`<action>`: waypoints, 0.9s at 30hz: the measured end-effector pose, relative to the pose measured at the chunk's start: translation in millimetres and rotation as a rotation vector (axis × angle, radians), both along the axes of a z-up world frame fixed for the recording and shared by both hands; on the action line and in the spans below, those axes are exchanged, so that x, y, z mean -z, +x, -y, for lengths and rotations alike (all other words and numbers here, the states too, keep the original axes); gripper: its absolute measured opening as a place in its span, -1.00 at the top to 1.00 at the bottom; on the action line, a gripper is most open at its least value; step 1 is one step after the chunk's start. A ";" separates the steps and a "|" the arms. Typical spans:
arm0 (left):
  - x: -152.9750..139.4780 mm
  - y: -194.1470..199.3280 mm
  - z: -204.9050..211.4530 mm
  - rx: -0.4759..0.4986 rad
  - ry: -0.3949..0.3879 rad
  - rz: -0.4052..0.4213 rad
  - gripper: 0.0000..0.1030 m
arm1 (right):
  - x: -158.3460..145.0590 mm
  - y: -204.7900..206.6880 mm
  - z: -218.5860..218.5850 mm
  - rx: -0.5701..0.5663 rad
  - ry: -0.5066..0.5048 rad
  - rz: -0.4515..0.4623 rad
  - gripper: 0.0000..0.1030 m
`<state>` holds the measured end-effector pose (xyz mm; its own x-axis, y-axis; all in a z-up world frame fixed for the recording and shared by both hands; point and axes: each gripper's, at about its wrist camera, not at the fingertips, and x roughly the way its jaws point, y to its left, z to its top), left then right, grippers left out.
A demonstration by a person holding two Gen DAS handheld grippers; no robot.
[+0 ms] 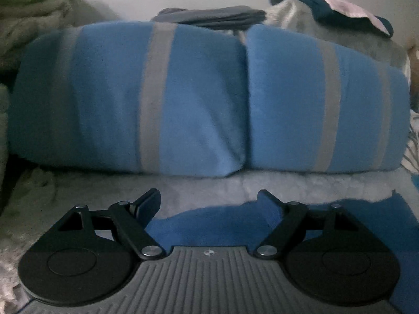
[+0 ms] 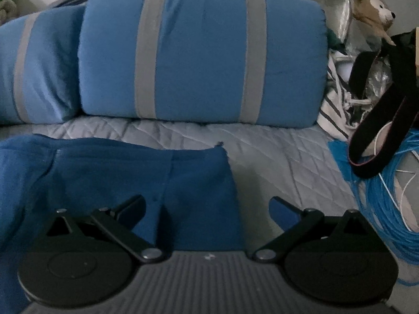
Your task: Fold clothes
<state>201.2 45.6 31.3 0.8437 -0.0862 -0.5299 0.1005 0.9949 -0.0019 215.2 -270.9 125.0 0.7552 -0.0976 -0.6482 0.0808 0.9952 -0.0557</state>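
Lying under both spread-apart hand-held grippers, left [image 1: 209, 204] and right [image 2: 207, 206]: blue garment [image 2: 141, 178].

Black jaws, silver screws, ribbed grey body.

L gripper [image 1: 209, 204] jaws wide apart over blue garment [image 1: 209, 225] on bed [image 1: 235, 185]; two blue grey-striped pillows [image 1: 162, 99] behind.

Two light-blue pillows with grey stripes [image 2: 201, 52] lie side by side, touching, on a grey quilted bedspread [image 2: 275, 151]. To the right, a brown plush bear [image 2: 371, 13] sits above a black strap [image 2: 379, 120] and a coil of bright blue cord [image 2: 387, 204].
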 end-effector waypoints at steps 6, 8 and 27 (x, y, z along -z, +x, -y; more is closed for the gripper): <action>17.9 -20.5 -65.7 -0.010 -0.075 -0.029 -0.58 | 8.4 9.1 9.6 0.026 -0.012 -0.047 -1.00; 28.9 -22.2 -79.3 -0.007 -0.104 -0.050 -0.58 | 7.5 10.2 14.4 0.014 -0.010 -0.055 -1.00; 59.8 -9.2 -157.7 0.124 -0.522 -0.281 -0.58 | 37.0 30.9 83.0 -0.162 0.469 -0.255 -1.00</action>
<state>192.0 203.3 -28.5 0.6445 -0.4839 -0.5920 0.1407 0.8361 -0.5301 246.1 -353.9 88.0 0.5503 0.3500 -0.7581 -0.0337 0.9165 0.3987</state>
